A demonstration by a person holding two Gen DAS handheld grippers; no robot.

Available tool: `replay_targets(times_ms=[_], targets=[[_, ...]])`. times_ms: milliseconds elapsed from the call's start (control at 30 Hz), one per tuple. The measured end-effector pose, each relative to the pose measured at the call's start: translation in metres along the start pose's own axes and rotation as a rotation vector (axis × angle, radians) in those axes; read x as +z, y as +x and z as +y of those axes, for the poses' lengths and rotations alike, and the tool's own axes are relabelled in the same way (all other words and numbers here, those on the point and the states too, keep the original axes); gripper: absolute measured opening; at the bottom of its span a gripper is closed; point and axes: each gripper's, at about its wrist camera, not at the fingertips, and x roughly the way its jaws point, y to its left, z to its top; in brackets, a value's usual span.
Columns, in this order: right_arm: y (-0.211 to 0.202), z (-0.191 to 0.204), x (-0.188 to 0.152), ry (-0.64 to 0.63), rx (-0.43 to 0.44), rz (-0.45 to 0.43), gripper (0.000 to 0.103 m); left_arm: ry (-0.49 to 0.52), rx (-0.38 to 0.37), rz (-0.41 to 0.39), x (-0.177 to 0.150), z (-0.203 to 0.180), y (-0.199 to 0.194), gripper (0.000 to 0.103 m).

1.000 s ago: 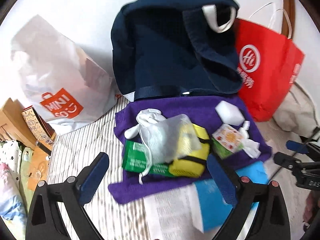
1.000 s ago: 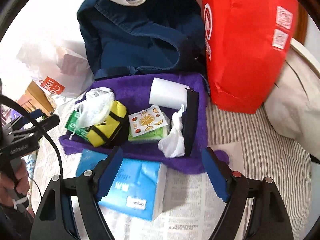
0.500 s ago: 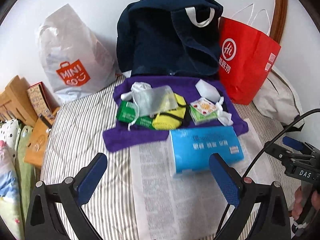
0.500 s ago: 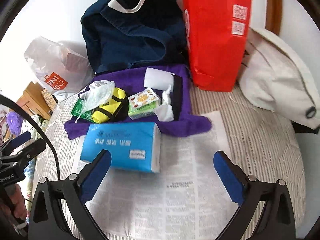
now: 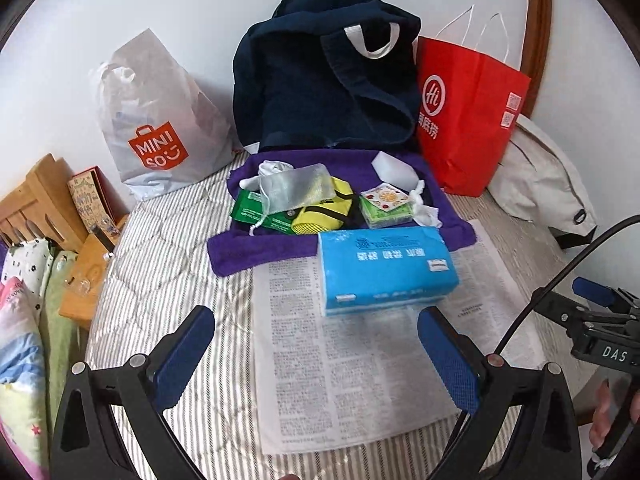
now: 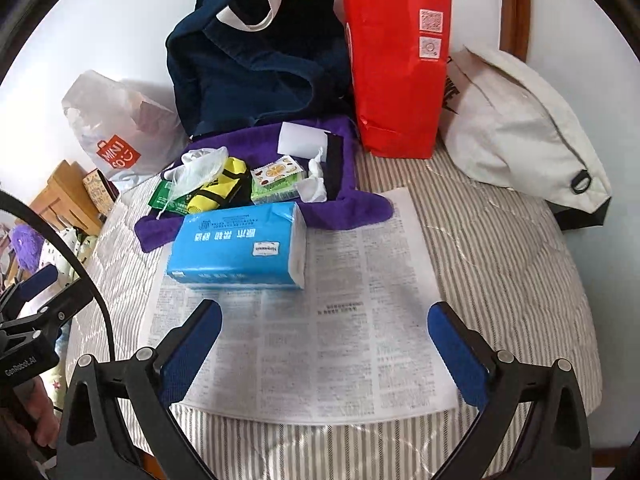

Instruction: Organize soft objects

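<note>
Four bags line the wall behind a striped bed: a white Miniso plastic bag (image 5: 156, 128), a gaping navy tote (image 5: 324, 84), a red paper bag (image 5: 464, 116) and a cream canvas bag (image 6: 516, 128), their contents hidden. On a purple towel (image 5: 256, 246) lie a mesh pouch (image 5: 296, 190), yellow pouch (image 5: 320, 216), green packet (image 5: 250, 208), patterned tissue pack (image 5: 386, 204) and white sponge (image 5: 394, 166). One blue tissue pack (image 6: 236, 246) rests on a newspaper (image 6: 360, 320) before the left gripper (image 5: 316, 356) and right gripper (image 6: 324, 350), both spread wide and empty.

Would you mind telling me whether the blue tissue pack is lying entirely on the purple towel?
No, the blue tissue pack rests mostly on the newspaper, only its far edge overlapping the purple towel.
</note>
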Motion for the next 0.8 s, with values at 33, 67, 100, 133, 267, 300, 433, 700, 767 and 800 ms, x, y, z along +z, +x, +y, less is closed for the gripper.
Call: replay_targets(times_ms=[33, 67, 100, 133, 267, 300, 433, 700, 767, 800], targets=[[-0.002, 0.000, -0.001, -0.003, 0.000, 0.000, 0.102, -0.005, -0.009, 0.002, -0.002, -0.001, -0.002, 0.103], [-0.004, 0.000, -0.002, -0.007, 0.000, -0.001, 0.102, -0.007, -0.013, 0.001, -0.003, -0.001, -0.005, 0.103], [-0.006, 0.000, -0.003, -0.008, 0.001, -0.004, 0.102, -0.008, -0.013, 0.002, -0.003, -0.001, -0.006, 0.103], [-0.009, 0.000, -0.004, -0.009, 0.004, -0.005, 0.102, -0.009, -0.011, 0.004, -0.004, -0.002, -0.007, 0.103], [-0.016, 0.004, -0.007, -0.021, 0.013, -0.011, 0.102, -0.009, 0.017, 0.008, -0.004, -0.004, -0.013, 0.103], [-0.018, 0.004, -0.007, -0.023, 0.015, -0.014, 0.102, -0.010, 0.023, 0.007, -0.005, -0.004, -0.015, 0.103], [-0.023, 0.007, -0.007, -0.031, 0.015, -0.018, 0.102, -0.020, 0.025, 0.013, -0.005, -0.002, -0.017, 0.103], [-0.026, 0.006, -0.010, -0.026, 0.015, -0.018, 0.102, -0.038, 0.027, 0.015, -0.006, 0.001, -0.021, 0.103], [-0.027, 0.006, -0.010, -0.029, 0.017, -0.018, 0.102, -0.037, 0.026, 0.016, -0.006, 0.002, -0.020, 0.103], [-0.027, 0.006, -0.010, -0.029, 0.017, -0.018, 0.102, -0.034, 0.028, 0.016, -0.006, 0.001, -0.020, 0.103]])
